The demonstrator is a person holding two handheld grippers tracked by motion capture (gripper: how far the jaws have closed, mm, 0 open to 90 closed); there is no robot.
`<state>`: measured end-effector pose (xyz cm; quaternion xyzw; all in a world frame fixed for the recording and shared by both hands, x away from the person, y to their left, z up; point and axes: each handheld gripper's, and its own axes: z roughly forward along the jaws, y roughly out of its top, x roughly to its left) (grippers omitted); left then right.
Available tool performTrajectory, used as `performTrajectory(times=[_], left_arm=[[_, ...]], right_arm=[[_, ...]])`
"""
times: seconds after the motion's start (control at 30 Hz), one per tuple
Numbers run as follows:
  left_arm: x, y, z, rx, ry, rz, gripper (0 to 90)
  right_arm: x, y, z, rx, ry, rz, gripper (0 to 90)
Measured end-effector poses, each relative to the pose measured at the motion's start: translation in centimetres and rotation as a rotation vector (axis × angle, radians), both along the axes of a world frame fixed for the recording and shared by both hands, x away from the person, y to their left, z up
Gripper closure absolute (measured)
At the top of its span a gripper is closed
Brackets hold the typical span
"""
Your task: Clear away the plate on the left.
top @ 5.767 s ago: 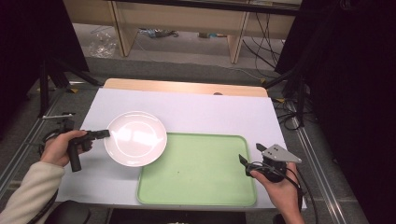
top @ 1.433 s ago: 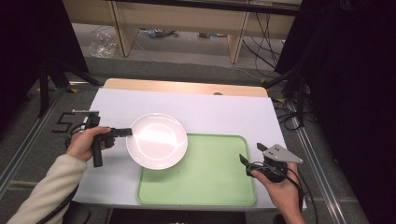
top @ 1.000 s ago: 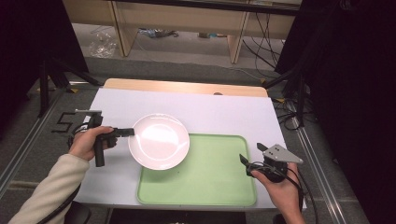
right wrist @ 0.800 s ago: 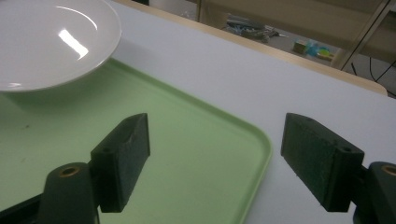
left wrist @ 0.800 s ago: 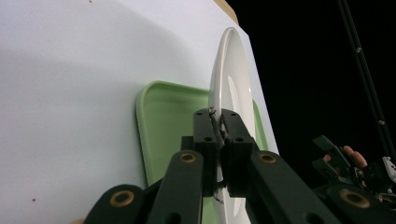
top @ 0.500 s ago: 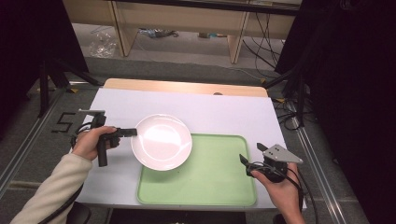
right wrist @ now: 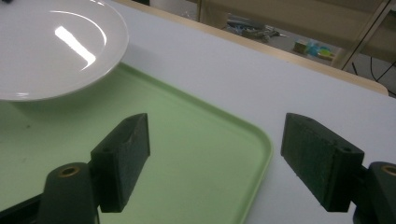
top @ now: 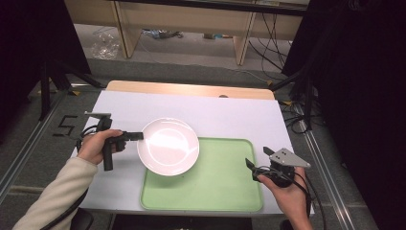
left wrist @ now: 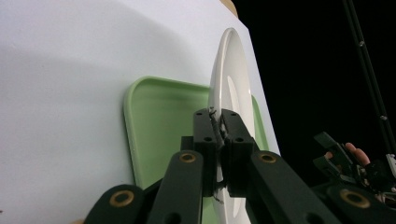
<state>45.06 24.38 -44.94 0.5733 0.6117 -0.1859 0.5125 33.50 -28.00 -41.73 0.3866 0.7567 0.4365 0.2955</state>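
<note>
L tongs (top: 137,136) clamp white plate (top: 168,146) rim over green tray (top: 225,184); R tongs (right wrist: 215,154) agape, empty.

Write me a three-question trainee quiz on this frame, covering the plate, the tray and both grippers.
1. True or false: the left gripper is shut on the rim of the white plate.
2. Where is the plate relative to the green tray? A) wholly inside it, B) partly over its near-left corner area, overlapping the tray's left edge, C) far from it on the white table.
3. Fill in: the jaws of the right gripper stand ____ and hold nothing.

Key
1. True; the left gripper view shows both pads clamped on the plate's edge.
2. B; part of the plate hangs over the tray, part over the table.
3. open; the right gripper view shows a wide gap above the tray.
</note>
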Motion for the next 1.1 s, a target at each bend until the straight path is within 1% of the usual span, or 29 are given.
performTrajectory(times=[0.23,0.27,0.33,0.4,0.47,0.57,0.6,0.63,0.67,0.7,0.83,0.9,0.93,1.0,1.07,1.1], left_arm=[[0.1,-0.5,0.0,0.001,0.003,-0.007,85.6],[0.1,-0.5,0.1,0.001,0.010,-0.015,85.6],[0.1,-0.7,0.0,0.002,0.006,-0.007,85.6],[0.2,-0.8,0.0,0.006,0.003,-0.015,85.6],[0.2,-1.0,0.0,0.003,0.005,-0.011,85.5],[0.3,-1.2,0.0,0.006,0.012,-0.024,85.5],[0.2,-1.3,-0.1,0.005,0.004,-0.020,85.6],[0.3,-1.4,-0.1,0.003,0.007,-0.021,85.6],[0.3,-1.4,-0.1,0.008,0.011,-0.018,85.6],[0.3,-1.5,0.0,0.011,0.018,-0.027,85.6],[0.4,-1.8,-0.1,0.014,0.021,-0.025,85.5],[0.4,-1.9,-0.2,0.016,0.014,-0.019,85.5],[0.4,-1.9,-0.2,0.018,0.011,-0.025,85.5],[0.4,-2.0,-0.2,0.018,0.017,-0.032,85.4],[0.5,-2.2,-0.1,0.021,0.019,-0.029,85.5],[0.5,-2.2,-0.1,0.020,0.019,-0.033,85.4]], right_arm=[[0.0,0.0,0.0,0.003,-0.004,-0.001,24.6],[0.0,0.0,0.0,0.003,-0.001,0.000,24.6],[0.0,0.0,0.0,0.002,0.000,0.000,24.7],[0.0,0.0,0.0,0.002,-0.001,0.000,24.6],[0.0,0.0,0.0,0.002,0.000,0.000,24.7],[0.0,0.0,0.0,0.004,-0.003,-0.001,24.7],[0.0,0.0,0.0,0.002,0.000,0.000,24.7],[0.0,0.0,0.0,0.003,0.000,0.000,24.7],[0.0,0.0,0.0,0.005,-0.004,-0.001,24.6],[0.0,0.0,0.0,0.004,-0.003,-0.001,24.6],[0.0,0.0,0.0,0.003,-0.001,0.001,24.6],[0.0,0.0,0.0,0.004,0.000,0.001,24.7],[0.0,0.0,0.0,0.005,-0.004,-0.001,24.7],[0.0,0.0,0.0,0.005,-0.004,-0.001,24.7],[0.0,0.0,0.0,0.005,-0.004,-0.001,24.6],[0.0,0.0,0.1,-0.002,0.005,-0.004,24.7]])
